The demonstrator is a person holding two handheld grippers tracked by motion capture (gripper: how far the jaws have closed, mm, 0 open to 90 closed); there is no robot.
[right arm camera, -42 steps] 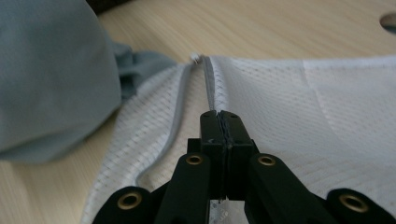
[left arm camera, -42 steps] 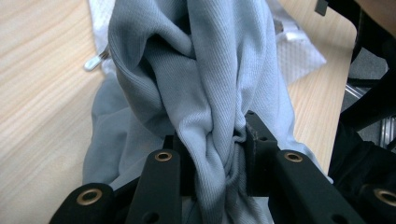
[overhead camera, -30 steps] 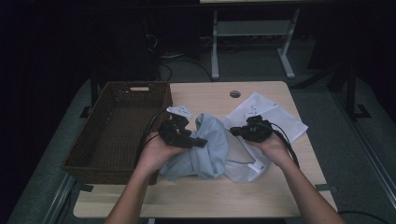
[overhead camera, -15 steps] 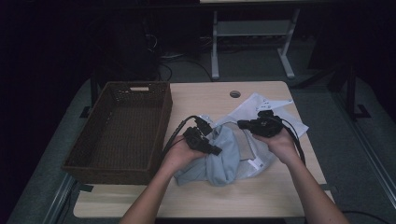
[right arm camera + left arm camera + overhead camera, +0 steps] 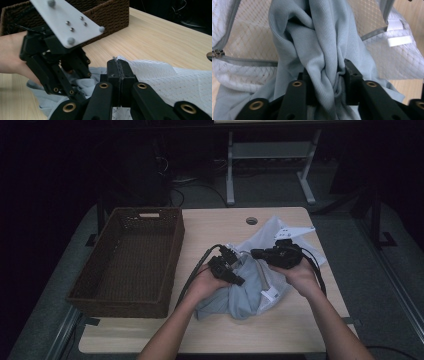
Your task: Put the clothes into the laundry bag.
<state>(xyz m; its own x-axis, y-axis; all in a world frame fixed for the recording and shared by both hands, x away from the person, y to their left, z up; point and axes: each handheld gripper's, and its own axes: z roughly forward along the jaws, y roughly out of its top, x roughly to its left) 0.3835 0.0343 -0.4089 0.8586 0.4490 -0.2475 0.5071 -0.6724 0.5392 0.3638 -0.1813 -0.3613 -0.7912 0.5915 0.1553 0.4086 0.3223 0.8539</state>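
A light blue-grey garment [image 5: 235,299] lies bunched at the mouth of a white mesh zip bag [image 5: 272,227] on the table. My left gripper [image 5: 239,280] points down into the bag. A thick twist of the garment [image 5: 322,30] is pinched between its pads [image 5: 325,72], whose jaws have just been opening a little. The mesh [image 5: 244,37] and its grey zip lie behind the cloth. My right gripper [image 5: 256,253] is shut on the bag's mesh edge [image 5: 162,80] and holds it up, its pads [image 5: 117,66] tight together on the netting.
A dark wicker basket [image 5: 172,250] stands on the left half of the wooden table [image 5: 220,225]. A cable hole [image 5: 251,220] sits near the far edge. The table's front strip is bare wood. Dark floor and a desk frame lie beyond.
My left hand has moved right and down with the garment, pushing it in beside the mesh bag. The cloth is more bunched. My right gripper has stayed on the bag's edge.
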